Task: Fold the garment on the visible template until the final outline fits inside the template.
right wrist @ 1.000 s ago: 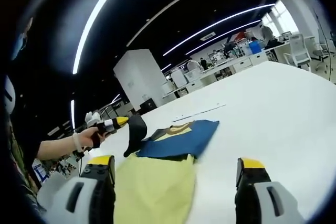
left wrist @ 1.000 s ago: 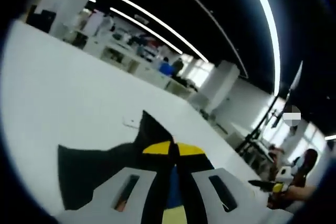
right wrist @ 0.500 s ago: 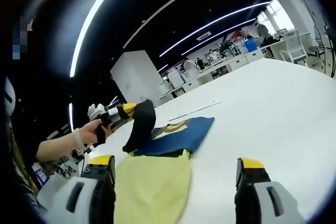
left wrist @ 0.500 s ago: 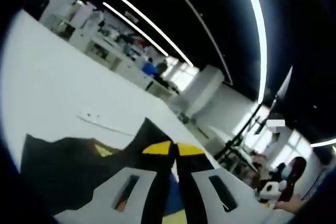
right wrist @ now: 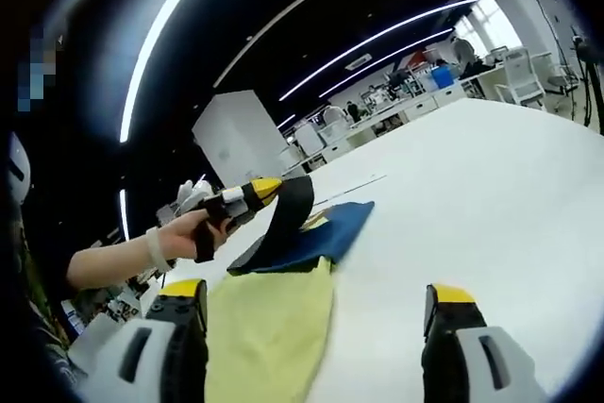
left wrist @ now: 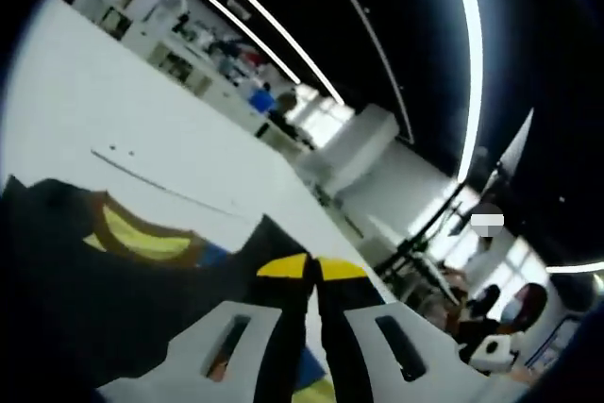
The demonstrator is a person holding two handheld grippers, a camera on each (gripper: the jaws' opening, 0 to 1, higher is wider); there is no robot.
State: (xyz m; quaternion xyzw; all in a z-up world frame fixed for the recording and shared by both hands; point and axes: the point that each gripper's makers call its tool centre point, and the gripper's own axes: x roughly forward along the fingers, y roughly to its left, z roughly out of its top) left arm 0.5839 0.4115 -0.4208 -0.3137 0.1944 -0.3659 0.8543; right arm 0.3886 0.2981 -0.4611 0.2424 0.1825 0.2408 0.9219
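The garment lies on the white table (right wrist: 491, 186), with a yellow part (right wrist: 269, 337) nearest my right jaws and a blue part (right wrist: 326, 231) beyond it. My left gripper (right wrist: 253, 193) comes in from the left, shut on a black flap (right wrist: 288, 214) of the garment that it holds lifted over the blue part. In the left gripper view, my left gripper (left wrist: 311, 268) pinches dark cloth, and the dark fabric (left wrist: 104, 290) with its yellow collar (left wrist: 142, 238) spreads below. My right gripper (right wrist: 319, 292) stands open over the yellow edge, touching nothing.
A thin marked line (right wrist: 351, 183) runs across the table beyond the garment, seen also as a line (left wrist: 160, 188) from the left. A person's hand (right wrist: 193, 233) holds the left gripper. Desks and people (right wrist: 425, 77) stand far behind; bare white tabletop lies to the right.
The left gripper has carried the black flap higher and further across the blue part. More dark cloth and the yellow collar now show under it. The right gripper stays open in place.
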